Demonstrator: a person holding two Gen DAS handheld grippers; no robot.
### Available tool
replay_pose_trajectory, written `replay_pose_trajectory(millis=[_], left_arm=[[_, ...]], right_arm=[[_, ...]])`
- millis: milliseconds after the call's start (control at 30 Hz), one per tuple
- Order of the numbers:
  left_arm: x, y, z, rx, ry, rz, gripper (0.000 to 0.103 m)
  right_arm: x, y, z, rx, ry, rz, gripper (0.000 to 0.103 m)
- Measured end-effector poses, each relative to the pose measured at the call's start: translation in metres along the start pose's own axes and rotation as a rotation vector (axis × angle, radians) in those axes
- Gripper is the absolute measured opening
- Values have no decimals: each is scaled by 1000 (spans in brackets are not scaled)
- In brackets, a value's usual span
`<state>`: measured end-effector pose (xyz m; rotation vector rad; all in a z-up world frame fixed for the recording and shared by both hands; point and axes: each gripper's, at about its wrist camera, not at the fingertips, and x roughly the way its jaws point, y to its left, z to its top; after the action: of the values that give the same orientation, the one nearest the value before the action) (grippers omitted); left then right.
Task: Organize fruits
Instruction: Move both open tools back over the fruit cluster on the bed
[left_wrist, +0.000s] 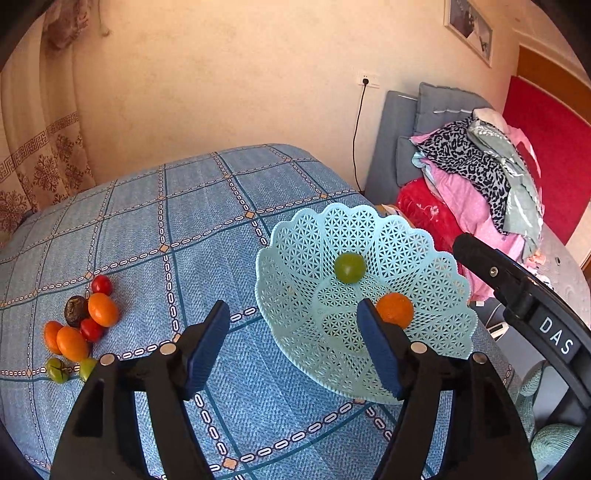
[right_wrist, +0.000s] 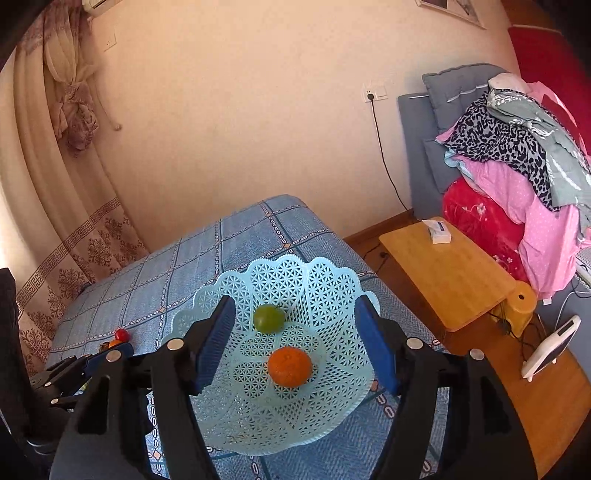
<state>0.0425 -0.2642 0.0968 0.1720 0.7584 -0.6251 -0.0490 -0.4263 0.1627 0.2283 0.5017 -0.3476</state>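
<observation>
A bench (left_wrist: 140, 206) draped in a blue checked cloth is filling both wrist views. Far to the left of the left gripper (left_wrist: 293, 347), a loose cluster of fruit (left_wrist: 79, 325) is lying on the cloth: orange kumquat-like pieces, small red tomatoes, one dark wrinkled fruit and two green ones nearest the camera, most of them touching.

The left gripper is standing wide, its blue pads gripping nothing, with only cloth and the near rim of a basket between them. The pale blue lattice basket (left_wrist: 306, 258) is sitting just ahead and to its right, holding a green fruit (left_wrist: 349, 267) toward the far side and an orange fruit (left_wrist: 394, 309) peeking out just behind the right fingertip. The other gripper's black body is reaching in at the far right.

In the right wrist view, the right gripper (right_wrist: 295, 341) is also spreading wide and holding nothing, hovering over the basket (right_wrist: 332, 284). The orange fruit (right_wrist: 289, 366) is resting between its fingers, touching neither, and the green fruit (right_wrist: 269, 318) is lying just beyond.
</observation>
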Motion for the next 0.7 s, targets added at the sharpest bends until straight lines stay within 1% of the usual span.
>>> replay_pose_trajectory(millis=[133, 200, 300, 367, 567, 700], left_arm=[[-11, 9, 2, -13, -31, 33, 80], [-17, 16, 3, -28, -47, 46, 84], [-26, 26, 3, -42, -70, 74, 86], [-31, 34, 3, -52, -84, 97, 87], [-46, 59, 1, -88, -113, 162, 87], [-56, 80, -1, -118, -133, 207, 88]], right_arm=[[-8, 4, 2, 2, -19, 9, 69], [-11, 10, 1, -12, -22, 20, 69], [-13, 22, -4, -45, -19, 36, 69], [-12, 30, -10, -63, -8, 46, 71], [-4, 56, -24, -102, 36, 83, 71], [-2, 76, -30, -143, 50, 119, 71]])
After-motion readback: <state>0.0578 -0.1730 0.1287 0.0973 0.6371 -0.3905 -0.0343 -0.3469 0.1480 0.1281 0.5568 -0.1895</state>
